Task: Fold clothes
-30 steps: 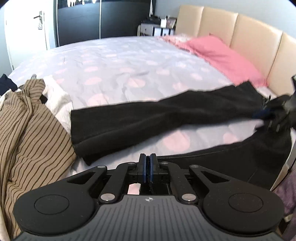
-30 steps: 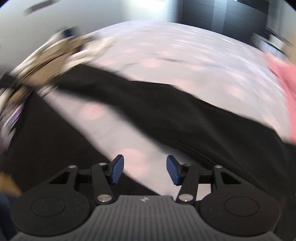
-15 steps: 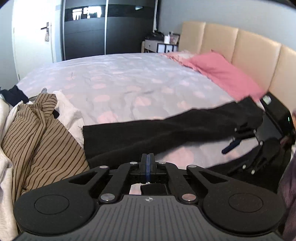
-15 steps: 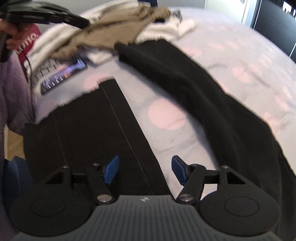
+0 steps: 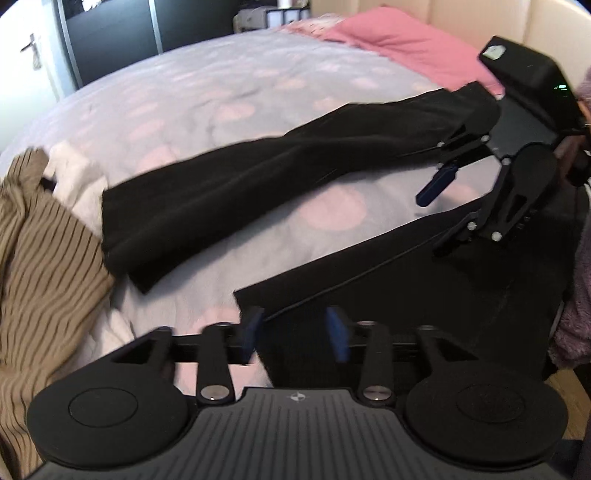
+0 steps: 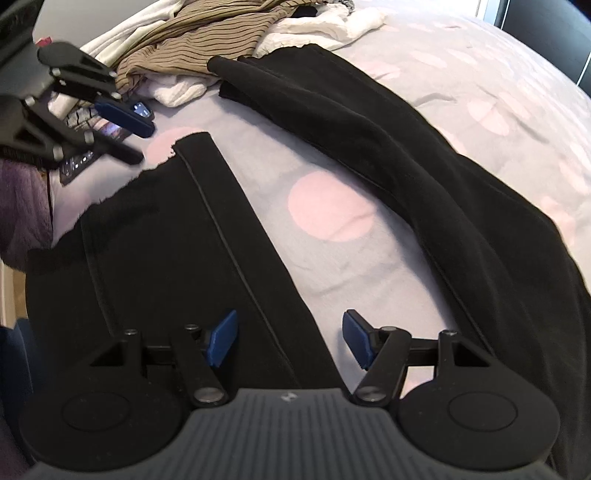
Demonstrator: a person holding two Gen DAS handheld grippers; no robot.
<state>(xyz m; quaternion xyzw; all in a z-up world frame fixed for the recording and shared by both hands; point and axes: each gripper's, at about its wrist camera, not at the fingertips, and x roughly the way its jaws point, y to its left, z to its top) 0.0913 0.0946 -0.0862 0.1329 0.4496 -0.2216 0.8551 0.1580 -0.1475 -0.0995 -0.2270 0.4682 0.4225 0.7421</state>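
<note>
Black trousers [image 5: 258, 184] lie spread on the bed, legs apart in a V; they also show in the right wrist view [image 6: 388, 155]. The near leg [image 6: 207, 229] reaches the bed's front edge. My left gripper [image 5: 295, 334] is open and empty, just above the cuff end of the near leg [image 5: 369, 277]. My right gripper [image 6: 290, 338] is open and empty, low over the same leg near the crotch. It also shows in the left wrist view [image 5: 461, 199], and the left gripper shows in the right wrist view [image 6: 122, 136].
A pile of clothes with a tan striped garment [image 5: 40, 266] and white pieces [image 6: 306, 26] lies by the far leg's cuff. A phone [image 6: 92, 151] lies on the bed [image 5: 221, 96] under the left gripper. Pink pillows [image 5: 402, 48] lie at the headboard.
My left gripper opened and dropped toward the near leg's cuff. My right gripper stayed open and settled lower over the trousers.
</note>
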